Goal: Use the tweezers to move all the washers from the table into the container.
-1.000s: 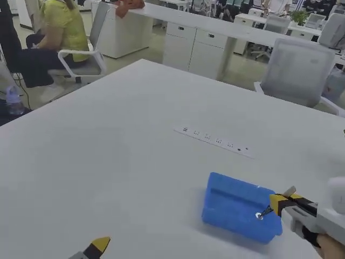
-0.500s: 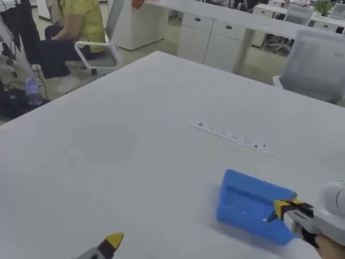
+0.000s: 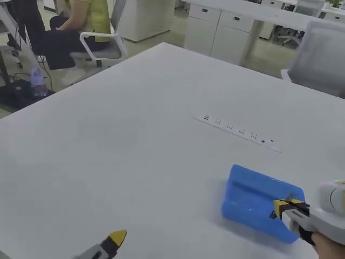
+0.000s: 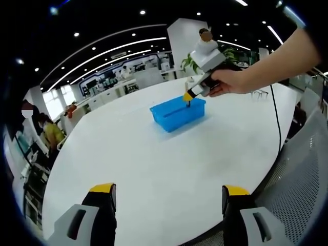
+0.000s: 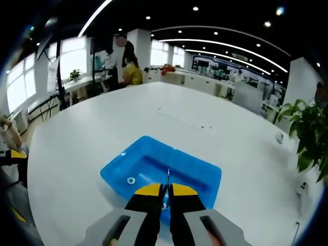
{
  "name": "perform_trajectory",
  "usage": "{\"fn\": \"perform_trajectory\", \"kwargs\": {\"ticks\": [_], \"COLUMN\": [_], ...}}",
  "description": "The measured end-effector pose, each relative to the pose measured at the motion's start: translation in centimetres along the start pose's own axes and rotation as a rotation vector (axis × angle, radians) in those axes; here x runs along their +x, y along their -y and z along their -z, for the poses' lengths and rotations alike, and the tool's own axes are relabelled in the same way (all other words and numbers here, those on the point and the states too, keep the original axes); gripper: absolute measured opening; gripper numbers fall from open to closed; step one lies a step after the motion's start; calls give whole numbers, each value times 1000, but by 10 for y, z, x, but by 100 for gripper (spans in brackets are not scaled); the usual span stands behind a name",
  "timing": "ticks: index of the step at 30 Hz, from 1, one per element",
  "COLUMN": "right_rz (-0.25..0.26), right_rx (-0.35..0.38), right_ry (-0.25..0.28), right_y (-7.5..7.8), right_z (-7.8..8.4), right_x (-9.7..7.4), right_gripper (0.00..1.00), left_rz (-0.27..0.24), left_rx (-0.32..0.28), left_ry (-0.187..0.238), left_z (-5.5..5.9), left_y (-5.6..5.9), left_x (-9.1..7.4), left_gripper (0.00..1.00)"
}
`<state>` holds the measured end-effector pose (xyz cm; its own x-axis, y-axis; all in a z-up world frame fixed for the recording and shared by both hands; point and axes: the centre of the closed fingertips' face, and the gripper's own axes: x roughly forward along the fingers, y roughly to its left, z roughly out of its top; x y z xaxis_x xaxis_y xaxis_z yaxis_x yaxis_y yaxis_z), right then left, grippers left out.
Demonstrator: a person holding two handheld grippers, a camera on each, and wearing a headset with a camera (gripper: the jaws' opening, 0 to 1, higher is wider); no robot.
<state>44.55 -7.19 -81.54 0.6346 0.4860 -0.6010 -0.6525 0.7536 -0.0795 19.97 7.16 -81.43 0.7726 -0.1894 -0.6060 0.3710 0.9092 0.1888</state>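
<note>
1. White tabletop (image 3: 135, 140) lies under you in the head view, with office desks and chairs beyond it and a seated person (image 3: 89, 13) in a yellow top at the far left. A row of sockets (image 3: 240, 132) is set into the tabletop. The blue container (image 3: 256, 183) sits on your right side, and your right gripper (image 3: 283, 208) reaches over its near right edge. Your left gripper (image 3: 115, 237) pokes in at the bottom edge, well apart from the container. From this view you cannot tell how its jaws stand.
2. From the left gripper view, your left gripper's 2 jaws are spread wide with nothing between them, over bare tabletop. Across the tabletop stands the container. Your hand (image 4: 230, 82) holds the right gripper just above it, and the tweezers (image 4: 188, 101) point down into it.
3. From the right gripper view, your right gripper's 2 jaws are pinched nearly together on the tweezers, whose thin tips point down into the container. 1 washer (image 5: 131, 180) lies on the container floor, left of the tips. You cannot tell whether the tips themselves hold anything. A potted plant (image 5: 307, 128) stands at the right.
</note>
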Motion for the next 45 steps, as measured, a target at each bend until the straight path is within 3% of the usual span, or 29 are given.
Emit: {"fn": "perform_trajectory", "kwargs": {"ticks": [8,12,19,25,28,33,37,40,45], "right_rz": [-7,3,-15,-85,-118,-136,-175,-246,-314], "right_rx": [23,31,5,-114,-154,-300,-358,-373,-466], "right_ry": [-7,21,83,88,64,-4,-58,-129,-221], "right_y": [0,2,-3,-26,-40,-51,-63,-76,-88], "right_z": [-1,-11,-31,-37,-31,-6,14,37,61], "right_x": [0,-10,-40,-78,-95,-113,-121,-124,-123], "right_gripper": [2,2,2,2,2,2,2,2,2], "left_rz": [-7,-11,-15,-23,-32,-39,-45,-48,-62], "left_rx": [-3,-10,-11,-13,-19,-25,-22,-22,-8], "left_ry": [8,15,29,45,55,69,81,85,82], "left_z": [-2,-3,-5,-9,-11,-13,-15,-16,-15], "left_y": [-1,-2,-3,-5,-7,-8,-9,-10,-11], "left_x": [0,-1,-2,-3,-5,-6,-7,-8,-8], "left_gripper": [86,86,86,85,84,82,81,81,78]}}
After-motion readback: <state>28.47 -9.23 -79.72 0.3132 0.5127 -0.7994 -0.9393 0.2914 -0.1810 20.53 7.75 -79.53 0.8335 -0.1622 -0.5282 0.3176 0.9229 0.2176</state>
